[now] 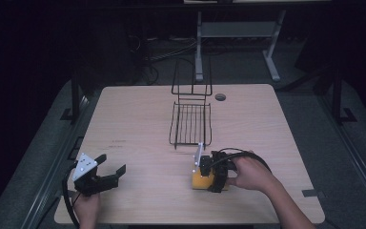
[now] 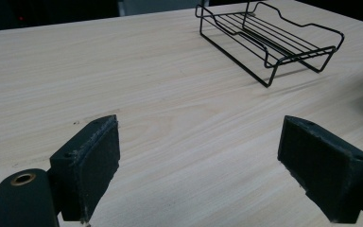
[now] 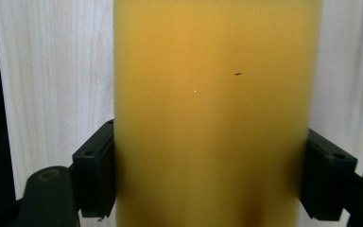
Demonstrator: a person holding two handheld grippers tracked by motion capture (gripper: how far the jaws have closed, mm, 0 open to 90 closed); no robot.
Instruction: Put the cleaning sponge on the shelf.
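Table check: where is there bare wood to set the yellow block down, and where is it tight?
Free: the wide table stretch between the left gripper and the wire rack, and the right side beyond the rack. Tight: near the right gripper, whose jaws flank the yellow sponge block, close to the rack's front edge.

The surface [image 1: 138, 143] is pale wood with fine grain running in streaks. The wire rack [image 1: 190, 123] at twelve o'clock is black. The sponge block [image 3: 212, 113] is yellow-orange (one tiny dark speck on it). Both the left gripper [image 1: 108, 168] and right gripper [image 1: 208, 177] are black, the left topped by a grey plate [image 1: 84, 166].
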